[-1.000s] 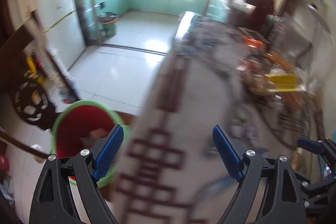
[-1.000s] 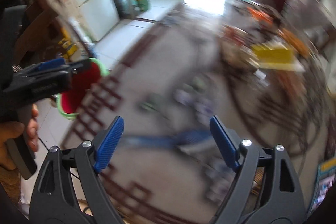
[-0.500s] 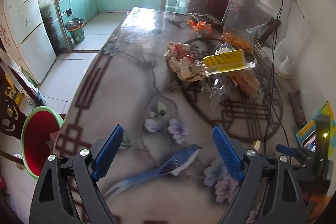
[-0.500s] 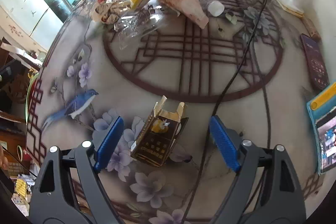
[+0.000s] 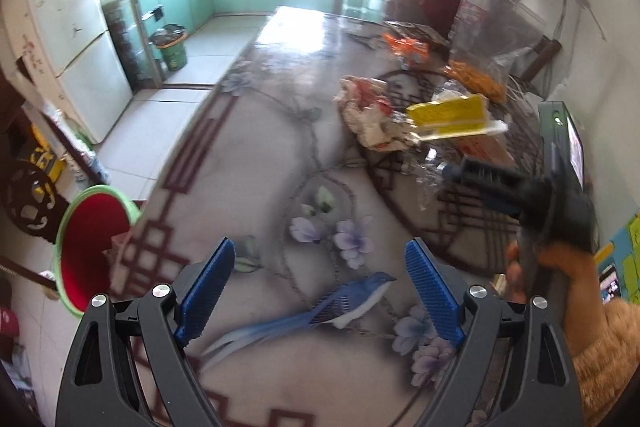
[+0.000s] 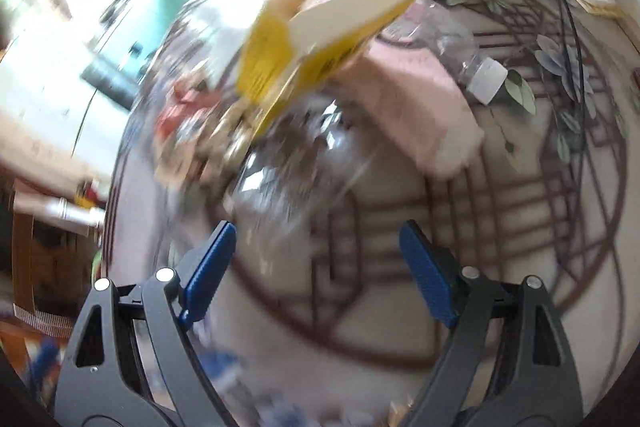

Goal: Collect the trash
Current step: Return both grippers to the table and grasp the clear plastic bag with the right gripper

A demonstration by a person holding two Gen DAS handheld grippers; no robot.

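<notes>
Left gripper (image 5: 320, 291) is spread wide with nothing between the blue pads (image 5: 206, 289), hanging over the patterned table (image 5: 256, 163) right above the printed blue bird (image 5: 352, 301) and purple flowers. Right gripper (image 6: 316, 267) is also spread wide and empty, pointed down at the trash pile; its view is smeared by motion blur. In the left wrist view the right gripper (image 5: 492, 185) shows from the side at the right edge, held by a hand (image 5: 560, 275) with an orange-brown sleeve (image 5: 608, 359), its tips near the clear plastic wrapper (image 5: 430, 173); contact cannot be told. Trash sits mid-table, further away than the left gripper: a crumpled red-and-white wrapper (image 5: 370, 113), a yellow box (image 5: 450, 115) resting tilted on top of the pile, a pinkish carton (image 6: 412, 107) under it, and crinkled clear plastic (image 6: 296, 167) just ahead of the right jaws. A clear bottle with a white cap (image 6: 486, 79) lies on its side beside the pink carton. Orange snack bag (image 5: 474, 79) and a small orange wrapper (image 5: 406, 47) lie further back, near a big clear plastic bag (image 5: 500, 27). A black cable (image 6: 576, 39) runs across the table on the right. Red bin with green rim (image 5: 94, 251) stands on the floor, off the table's left edge. A fridge (image 5: 68, 47) and a green waste bin (image 5: 172, 47) are in the kitchen behind.
</notes>
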